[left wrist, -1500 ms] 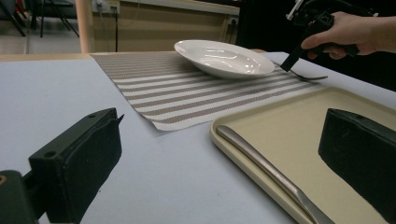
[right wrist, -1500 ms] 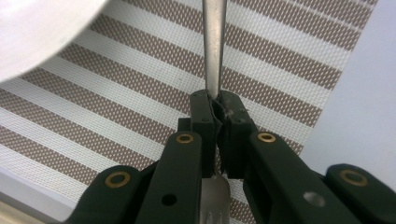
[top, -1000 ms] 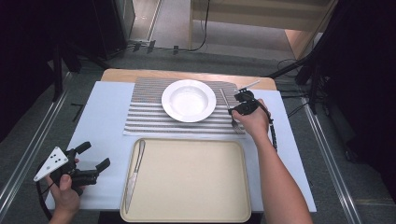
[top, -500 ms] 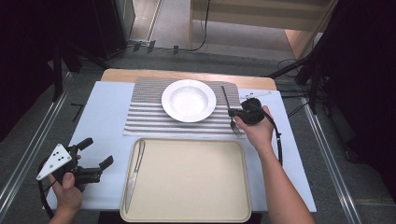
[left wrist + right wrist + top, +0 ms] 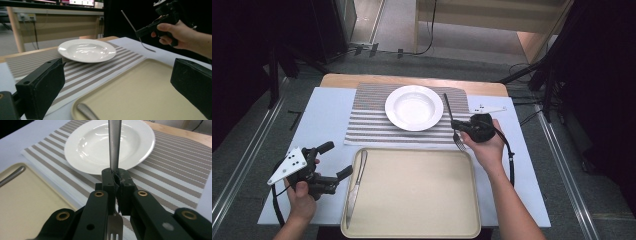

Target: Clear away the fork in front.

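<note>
The right gripper [image 5: 462, 131] is clamped on a fork [image 5: 452, 121] right of centre in the high view, beside the plate [image 5: 414, 107] — a thin grip, so it could swivel or slip. The left gripper [image 5: 334, 161], jaws apart, hovers lower left near the tray [image 5: 412, 227].

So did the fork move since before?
Yes. The fork, clamped in the right gripper, came nearer the tray, away from the plate.
</note>
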A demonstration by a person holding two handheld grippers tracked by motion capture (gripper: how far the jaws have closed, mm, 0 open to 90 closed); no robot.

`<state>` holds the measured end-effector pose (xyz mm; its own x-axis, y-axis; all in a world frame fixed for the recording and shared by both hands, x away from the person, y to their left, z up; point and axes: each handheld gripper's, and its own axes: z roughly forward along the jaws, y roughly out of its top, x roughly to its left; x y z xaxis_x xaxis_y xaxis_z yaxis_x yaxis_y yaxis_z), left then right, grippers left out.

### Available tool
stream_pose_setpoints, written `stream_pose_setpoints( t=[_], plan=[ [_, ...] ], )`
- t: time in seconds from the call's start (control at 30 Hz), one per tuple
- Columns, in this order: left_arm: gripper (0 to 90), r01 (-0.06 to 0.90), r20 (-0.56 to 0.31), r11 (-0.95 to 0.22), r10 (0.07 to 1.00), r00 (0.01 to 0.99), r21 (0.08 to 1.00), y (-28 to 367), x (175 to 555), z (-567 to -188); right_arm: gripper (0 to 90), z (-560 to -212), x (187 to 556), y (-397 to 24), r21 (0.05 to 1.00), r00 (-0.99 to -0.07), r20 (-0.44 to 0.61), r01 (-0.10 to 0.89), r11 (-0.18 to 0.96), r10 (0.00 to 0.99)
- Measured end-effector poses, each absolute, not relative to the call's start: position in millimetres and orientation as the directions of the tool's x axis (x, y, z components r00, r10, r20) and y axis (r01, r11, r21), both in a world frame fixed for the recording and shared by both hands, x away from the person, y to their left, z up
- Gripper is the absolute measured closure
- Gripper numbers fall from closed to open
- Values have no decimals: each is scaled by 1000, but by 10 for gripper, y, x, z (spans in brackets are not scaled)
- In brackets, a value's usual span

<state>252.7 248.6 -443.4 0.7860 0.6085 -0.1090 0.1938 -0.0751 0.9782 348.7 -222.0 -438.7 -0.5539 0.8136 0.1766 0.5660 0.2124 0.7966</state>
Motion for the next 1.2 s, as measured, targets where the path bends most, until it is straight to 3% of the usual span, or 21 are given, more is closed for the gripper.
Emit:
stream_pose_setpoints(
  t=[0.4,0.67,1.0,1.2],
  plan=[
    [0,245,-195,-36,497,846,969,2033,2654,-4340,846,-4377,3120,-2025,847,-640,167,483,224,750],
    [33,248,-200,-47,459,865,968,1743,2714,-4277,846,-4374,2907,-1884,871,-692,168,438,224,702],
    [186,269,-213,-57,468,858,961,1524,2716,-4273,846,-4421,2689,-1701,891,-747,165,392,227,643],
    [343,297,-239,-54,462,854,953,1455,2703,-4296,846,-4480,2590,-1570,898,-780,163,370,236,604]
  ],
)
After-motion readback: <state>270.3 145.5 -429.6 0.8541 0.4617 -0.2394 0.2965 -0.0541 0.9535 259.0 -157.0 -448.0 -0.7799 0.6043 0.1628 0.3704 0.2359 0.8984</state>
